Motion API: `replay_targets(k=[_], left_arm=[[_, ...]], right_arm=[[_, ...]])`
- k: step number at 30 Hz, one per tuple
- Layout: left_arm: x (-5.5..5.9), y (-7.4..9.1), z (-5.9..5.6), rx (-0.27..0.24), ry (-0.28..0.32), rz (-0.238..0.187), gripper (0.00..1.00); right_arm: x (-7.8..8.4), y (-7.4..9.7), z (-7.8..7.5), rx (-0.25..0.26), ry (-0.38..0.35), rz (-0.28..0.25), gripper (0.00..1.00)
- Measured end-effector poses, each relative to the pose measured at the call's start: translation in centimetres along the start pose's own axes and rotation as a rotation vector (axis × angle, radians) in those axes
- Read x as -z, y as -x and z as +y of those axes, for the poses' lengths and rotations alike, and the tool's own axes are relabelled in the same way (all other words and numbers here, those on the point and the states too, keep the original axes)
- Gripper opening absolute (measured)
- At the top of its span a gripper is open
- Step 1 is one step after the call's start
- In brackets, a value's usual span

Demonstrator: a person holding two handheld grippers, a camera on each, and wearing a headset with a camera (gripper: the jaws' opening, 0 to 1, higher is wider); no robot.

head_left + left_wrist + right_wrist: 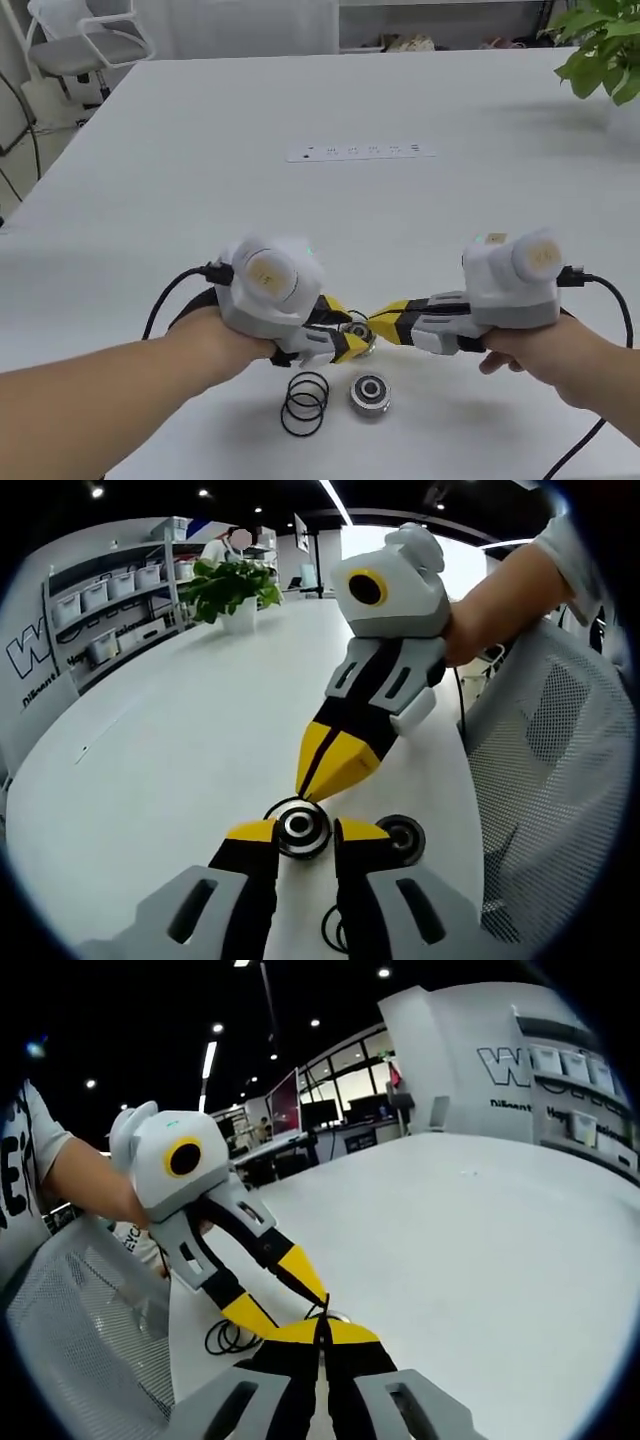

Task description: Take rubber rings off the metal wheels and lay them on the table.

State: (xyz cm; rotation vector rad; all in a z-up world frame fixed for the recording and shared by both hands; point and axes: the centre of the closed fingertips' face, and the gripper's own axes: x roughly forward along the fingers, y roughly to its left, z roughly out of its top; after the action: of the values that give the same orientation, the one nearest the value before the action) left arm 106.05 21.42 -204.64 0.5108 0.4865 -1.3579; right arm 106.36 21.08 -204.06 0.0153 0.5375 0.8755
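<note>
My left gripper (352, 338) (303, 832) is shut on a small metal wheel (359, 335) (302, 824), held just above the white table (300, 200). The right gripper (374, 322) (322, 1328) meets it from the right, its yellow tips (304, 792) pressed together at the wheel's rim, pinching a thin black rubber ring (325, 1306). A second metal wheel (370, 392) (403, 837) lies flat on the table near the front edge. Beside it to the left lie loose black rubber rings (305, 402) (229, 1338), overlapping.
A white power strip (360, 152) lies mid-table. At the far right corner stands a green plant (605, 55) (232, 588). A chair (85, 40) is beyond the far left corner. Black cables (165, 300) trail from both grippers. A mesh chair back (560, 780) is close behind.
</note>
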Motion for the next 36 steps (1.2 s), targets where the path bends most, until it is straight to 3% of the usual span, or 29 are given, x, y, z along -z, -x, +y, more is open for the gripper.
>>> replay_targets(k=[4,11,15,21,27,36], left_arm=[[-0.4,0.9,-0.1,-0.001,-0.005,-0.017,0.27],[-1.1,2.5,0.0,-0.009,-0.007,-0.048,0.33],[-1.5,3.5,0.0,-0.022,0.003,-0.074,0.42],[-1.9,5.2,-0.3,-0.033,0.011,-0.105,0.48],[-2.1,6.8,-0.5,-0.048,0.02,-0.128,0.58],[-1.5,9.0,-0.8,-0.068,0.041,-0.153,0.68]], right_arm=[[-0.5,0.4,-0.1,0.006,-0.003,-0.013,0.0],[-1.2,1.0,0.1,0.013,-0.006,-0.035,0.0],[-1.6,1.1,0.2,0.016,-0.009,-0.048,0.0],[-2.6,1.6,1.3,0.014,-0.004,-0.068,0.0],[-3.0,1.6,1.8,0.008,-0.002,-0.081,0.0],[-3.5,1.6,2.8,-0.01,-0.001,-0.092,0.0]])
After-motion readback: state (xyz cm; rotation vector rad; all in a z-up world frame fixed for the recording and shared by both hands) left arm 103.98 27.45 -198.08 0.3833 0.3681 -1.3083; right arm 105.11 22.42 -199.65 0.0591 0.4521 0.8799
